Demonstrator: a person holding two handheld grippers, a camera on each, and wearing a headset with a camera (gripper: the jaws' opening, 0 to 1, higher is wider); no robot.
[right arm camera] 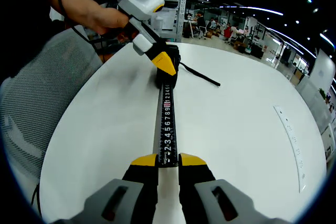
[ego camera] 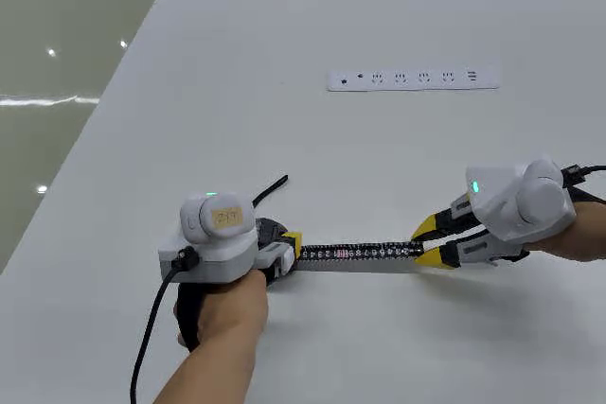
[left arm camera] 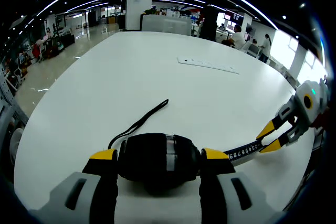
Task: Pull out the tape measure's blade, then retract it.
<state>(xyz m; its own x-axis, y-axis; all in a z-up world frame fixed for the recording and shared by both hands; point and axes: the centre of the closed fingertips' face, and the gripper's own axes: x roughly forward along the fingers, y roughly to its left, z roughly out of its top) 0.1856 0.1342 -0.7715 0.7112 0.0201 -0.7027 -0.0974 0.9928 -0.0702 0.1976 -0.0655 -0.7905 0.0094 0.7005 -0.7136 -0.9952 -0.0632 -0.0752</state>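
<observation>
Tape measure blade extended along the tabletop, with one gripper at each end.

The black, rounded tape measure case (left arm camera: 157, 165) sits on the white table (ego camera: 284, 92) at the near left. It is clamped between the yellow-tipped jaws of the left gripper (left arm camera: 159, 154), which press against its two sides. The black steel blade (right arm camera: 167, 124), printed with white numerals, runs out of the case to the right and lies flat and straight on the surface. The right gripper (right arm camera: 168, 160) has the blade's free end, its jaws drawn in to a narrow gap and pinched on the tip. A thin black wrist strap (ego camera: 270, 188) trails from the case across the table, away from the person. A long white plastic power strip (ego camera: 413, 79) lies well apart, towards the far side of the table.
</observation>
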